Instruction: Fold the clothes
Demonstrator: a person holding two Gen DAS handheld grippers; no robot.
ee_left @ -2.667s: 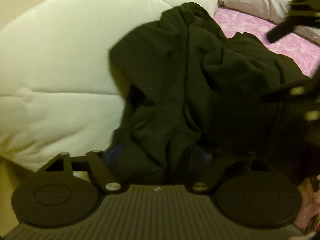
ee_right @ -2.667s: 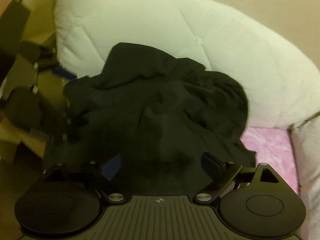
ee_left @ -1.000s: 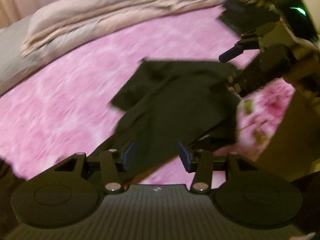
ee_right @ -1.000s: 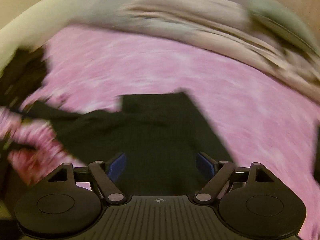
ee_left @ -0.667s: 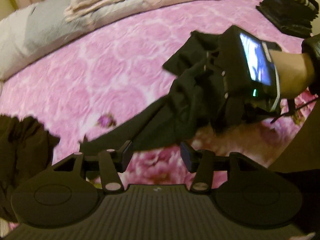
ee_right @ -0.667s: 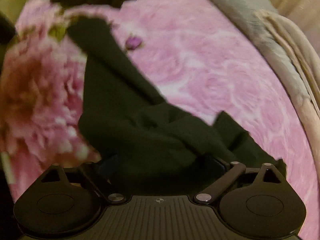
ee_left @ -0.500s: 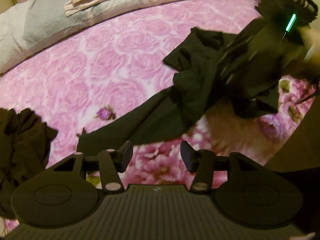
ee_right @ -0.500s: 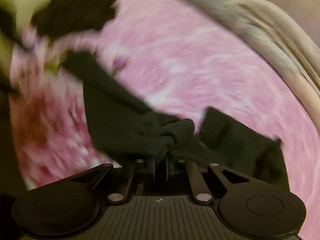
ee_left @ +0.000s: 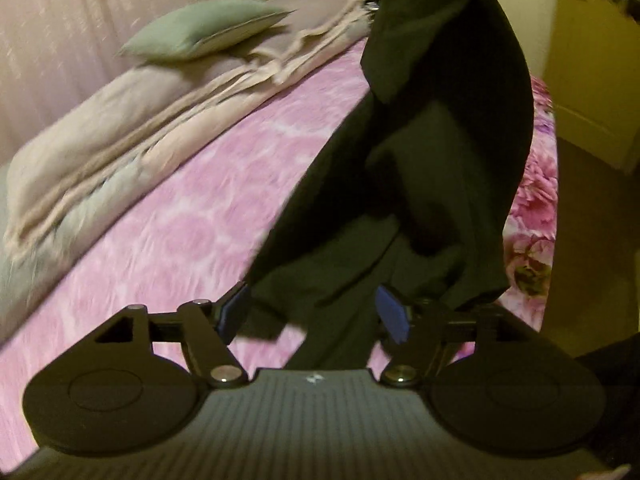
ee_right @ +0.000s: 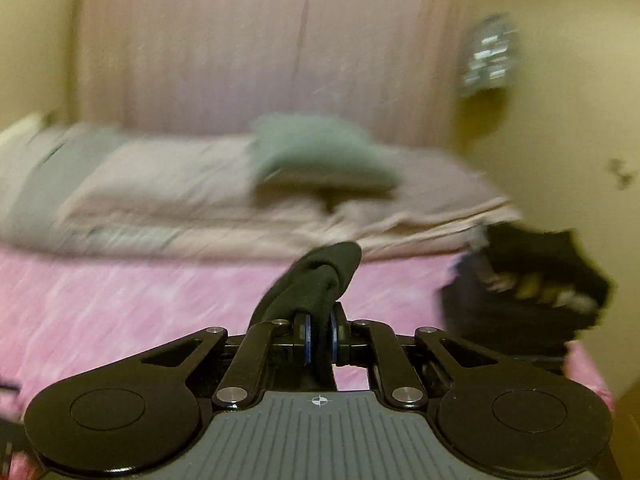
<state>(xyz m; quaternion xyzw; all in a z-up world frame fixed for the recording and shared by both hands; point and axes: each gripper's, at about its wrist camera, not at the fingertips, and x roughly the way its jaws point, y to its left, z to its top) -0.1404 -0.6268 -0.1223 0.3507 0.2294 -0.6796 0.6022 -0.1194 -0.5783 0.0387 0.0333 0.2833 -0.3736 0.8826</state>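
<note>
Two grippers are working one dark garment (ee_left: 448, 132). The right gripper (ee_right: 319, 338) is pinching a bunched fold of it, a rounded lump of soft knit poking up at the centre of its frame, fingers pressed together on the cloth. In the left wrist view the garment is hanging as a long, limp drape from the top centre down to the lower middle, over the pink rose-print bedspread (ee_left: 192, 216). The left gripper (ee_left: 314, 314) is spread wide, its blue pads standing either side of the lower hem without clamping it.

Judging from this, the single small pinch is carrying the whole weight; the matte, stretchy fabric could be slipping free, or the hanging part could be twisting so the left gripper closes on the wrong layer. A folded dark stack (ee_right: 524, 288) is sitting at the right of the right wrist frame, beside rumpled beige bedding (ee_right: 208, 196) and a grey-green pillow (ee_right: 320, 148).
</note>
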